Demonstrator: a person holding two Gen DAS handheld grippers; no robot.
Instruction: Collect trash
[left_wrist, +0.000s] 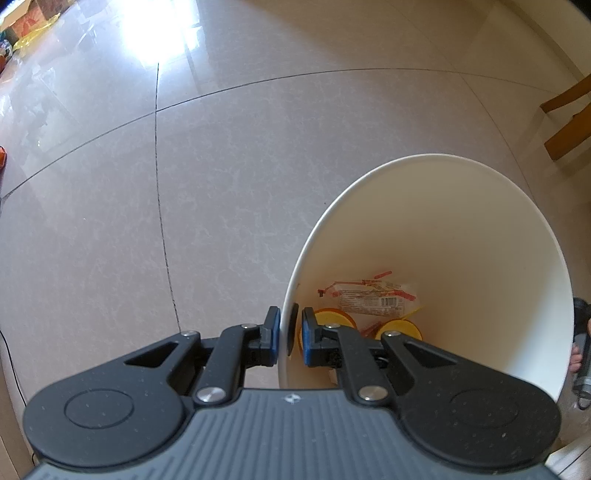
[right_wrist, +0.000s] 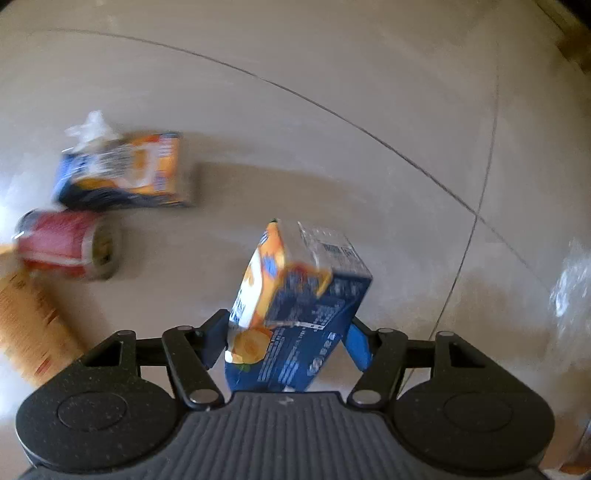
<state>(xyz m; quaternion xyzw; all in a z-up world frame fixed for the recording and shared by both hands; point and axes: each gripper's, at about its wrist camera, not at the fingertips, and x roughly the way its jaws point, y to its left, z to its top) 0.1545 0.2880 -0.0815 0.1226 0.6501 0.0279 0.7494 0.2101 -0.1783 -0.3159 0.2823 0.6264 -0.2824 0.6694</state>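
Floor tiles, pale and glossy with thin dark joints, fill both views. On them stands a white bin, its wall pinched between the blue pads of the left gripper, one finger outside and one inside the rim. At the bin's bottom lie a clear snack wrapper with red print and two orange discs. The right gripper is clamped on a blue-and-orange juice carton, tilted above the floor. Further left on the tiles, motion-blurred, lie a second similar carton, what looks like a red can on its side, and an orange tube.
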